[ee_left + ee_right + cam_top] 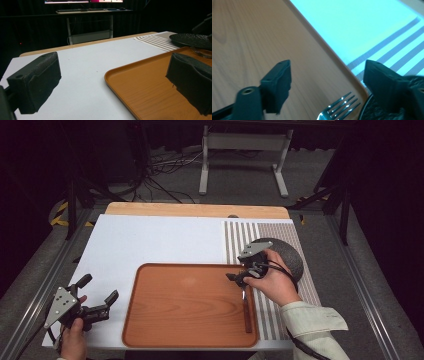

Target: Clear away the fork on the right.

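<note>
On the white-covered desk point(150, 240), a wooden tray point(185, 305) and fork point(246, 312) are seen; both claws, left claw point(97, 295) and right claw point(234, 279), are held open and empty; the dark room behind is barely made out

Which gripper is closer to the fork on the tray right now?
Right. The right gripper hangs open just above the fork at the tray's right edge; the left gripper sits open off the tray's left side.

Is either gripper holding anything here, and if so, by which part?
Nothing is held. The right gripper is open above the fork lying on the tray; the left gripper is open and empty.
</note>
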A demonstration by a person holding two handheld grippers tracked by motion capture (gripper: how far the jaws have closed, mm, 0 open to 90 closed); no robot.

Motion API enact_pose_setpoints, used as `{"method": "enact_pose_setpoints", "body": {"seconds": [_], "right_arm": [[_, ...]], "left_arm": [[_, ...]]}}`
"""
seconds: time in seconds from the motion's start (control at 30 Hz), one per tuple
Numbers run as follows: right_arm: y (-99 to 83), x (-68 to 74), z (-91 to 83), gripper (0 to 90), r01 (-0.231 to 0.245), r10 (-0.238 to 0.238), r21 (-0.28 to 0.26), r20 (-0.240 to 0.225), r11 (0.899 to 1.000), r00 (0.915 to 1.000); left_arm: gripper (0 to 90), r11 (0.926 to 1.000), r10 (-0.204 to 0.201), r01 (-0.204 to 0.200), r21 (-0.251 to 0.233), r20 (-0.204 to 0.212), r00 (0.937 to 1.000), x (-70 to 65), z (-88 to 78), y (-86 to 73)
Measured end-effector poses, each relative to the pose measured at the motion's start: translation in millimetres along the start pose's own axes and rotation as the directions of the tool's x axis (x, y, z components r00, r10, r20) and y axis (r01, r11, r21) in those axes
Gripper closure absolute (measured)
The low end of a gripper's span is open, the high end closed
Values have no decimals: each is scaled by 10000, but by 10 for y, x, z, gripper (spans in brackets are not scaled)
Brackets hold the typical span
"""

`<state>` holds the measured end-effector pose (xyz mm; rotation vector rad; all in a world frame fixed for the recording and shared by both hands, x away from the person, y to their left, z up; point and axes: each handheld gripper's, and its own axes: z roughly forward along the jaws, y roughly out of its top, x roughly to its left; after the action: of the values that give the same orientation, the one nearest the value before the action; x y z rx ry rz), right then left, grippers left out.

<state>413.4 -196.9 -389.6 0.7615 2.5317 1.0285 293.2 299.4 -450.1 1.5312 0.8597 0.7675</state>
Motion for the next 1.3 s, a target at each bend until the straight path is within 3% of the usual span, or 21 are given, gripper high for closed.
{"method": "enact_pose_setpoints", "body": {"seconds": [0.27, 0.57, 0.87, 1.27, 1.3], "right_arm": [[0, 45, -266, 109, 406, -371, -775, 464, 9962, 9982], [-134, 37, -592, 106, 369, -261, -1762, 630, 9837, 9977], [-420, 0, -861, 100, 18, 223, -2523, 928, 9676, 9954], [-816, -101, -1012, 99, -489, 997, -3533, 1270, 9342, 9869], [-880, -119, -1024, 99, -517, 1103, -3876, 1305, 9204, 9853]], "left_arm": [[4, 10000, -3, 3, -19, 26, 10000, 1, 5, -1], [3, 10000, -29, 29, -42, 11, 10000, 0, 15, 2], [3, 10000, -8, 8, -9, 42, 10000, -6, 27, 9], [3, 10000, 10, -10, -14, 61, 10000, -13, 55, 8], [3, 10000, -17, 17, -16, 66, 10000, -12, 58, 5]]}}
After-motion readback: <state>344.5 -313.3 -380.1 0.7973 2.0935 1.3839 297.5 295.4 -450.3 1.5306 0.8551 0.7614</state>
